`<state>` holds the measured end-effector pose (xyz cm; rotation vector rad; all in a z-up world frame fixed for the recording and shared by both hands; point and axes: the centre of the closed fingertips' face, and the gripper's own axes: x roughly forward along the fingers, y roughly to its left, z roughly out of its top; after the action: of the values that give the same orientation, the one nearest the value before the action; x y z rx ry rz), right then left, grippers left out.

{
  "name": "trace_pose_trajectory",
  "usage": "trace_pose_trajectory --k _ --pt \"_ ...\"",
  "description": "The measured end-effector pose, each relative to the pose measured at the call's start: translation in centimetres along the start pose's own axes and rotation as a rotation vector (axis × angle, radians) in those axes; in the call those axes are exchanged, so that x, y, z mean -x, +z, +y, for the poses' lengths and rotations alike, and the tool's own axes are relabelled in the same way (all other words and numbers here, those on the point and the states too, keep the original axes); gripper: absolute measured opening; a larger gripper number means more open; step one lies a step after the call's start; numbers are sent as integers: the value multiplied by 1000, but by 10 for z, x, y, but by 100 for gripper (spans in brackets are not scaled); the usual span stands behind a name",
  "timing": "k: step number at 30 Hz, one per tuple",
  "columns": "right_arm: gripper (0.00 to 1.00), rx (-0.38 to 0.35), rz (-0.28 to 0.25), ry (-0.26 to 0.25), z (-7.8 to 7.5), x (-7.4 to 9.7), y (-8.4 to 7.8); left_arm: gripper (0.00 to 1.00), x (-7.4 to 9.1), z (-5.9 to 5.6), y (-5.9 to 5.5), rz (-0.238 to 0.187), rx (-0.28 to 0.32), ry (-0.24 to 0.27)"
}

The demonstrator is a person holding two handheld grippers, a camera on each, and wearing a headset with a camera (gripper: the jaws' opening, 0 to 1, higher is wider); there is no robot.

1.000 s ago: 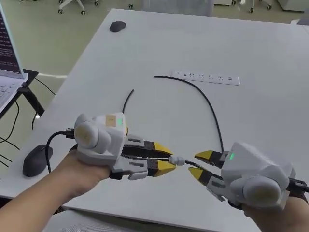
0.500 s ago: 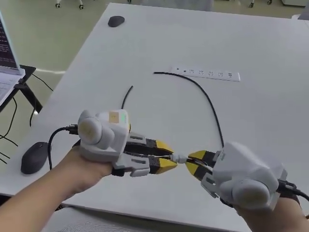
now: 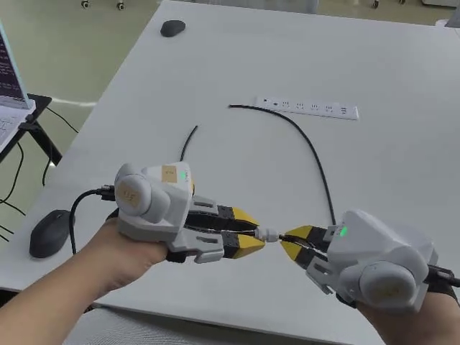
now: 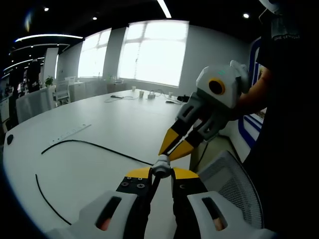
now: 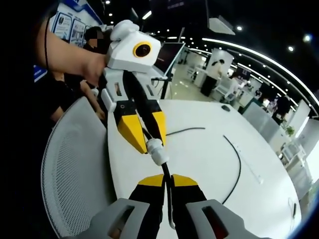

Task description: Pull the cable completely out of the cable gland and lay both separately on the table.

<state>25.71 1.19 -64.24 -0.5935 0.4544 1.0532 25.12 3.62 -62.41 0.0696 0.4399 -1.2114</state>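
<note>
The white worktop (image 3: 402, 65) fills most of the head view. Above its near edge the two tongs meet tip to tip, both clear of the surface. The left tongs (image 3: 251, 231) point right, the right tongs (image 3: 291, 241) point left, and the two pairs of yellow tips are just beside each other.

A white power strip (image 3: 307, 108) lies flat further back. The black cable (image 3: 309, 147) starts near the strip's left end, curves across the worktop and rises into the right tongs. In the right gripper view these tongs (image 5: 168, 180) are pressed together on the cable (image 5: 168, 186), just behind the gland. A short black end lies loose on the worktop beyond the left tongs.

A dark mouse (image 3: 172, 28) sits at the far corner, and a second mouse (image 3: 49, 233) lies near the left edge.

The small white cable gland (image 3: 268, 234) hangs in the air between the two sets of tips, with the cable threaded through it. In the left gripper view the left tongs (image 4: 162, 173) pinch the gland (image 4: 161, 166) at their very tips.
</note>
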Motion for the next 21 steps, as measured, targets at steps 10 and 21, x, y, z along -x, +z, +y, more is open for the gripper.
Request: trace_pose_trajectory --k 10,21 --pt "0 -75 -3 -14 -9 -2 -7 15 4 5 2 1 2 -2" --pt "0 -191 30 -62 -20 -4 -21 15 9 8 5 -13 12 7"
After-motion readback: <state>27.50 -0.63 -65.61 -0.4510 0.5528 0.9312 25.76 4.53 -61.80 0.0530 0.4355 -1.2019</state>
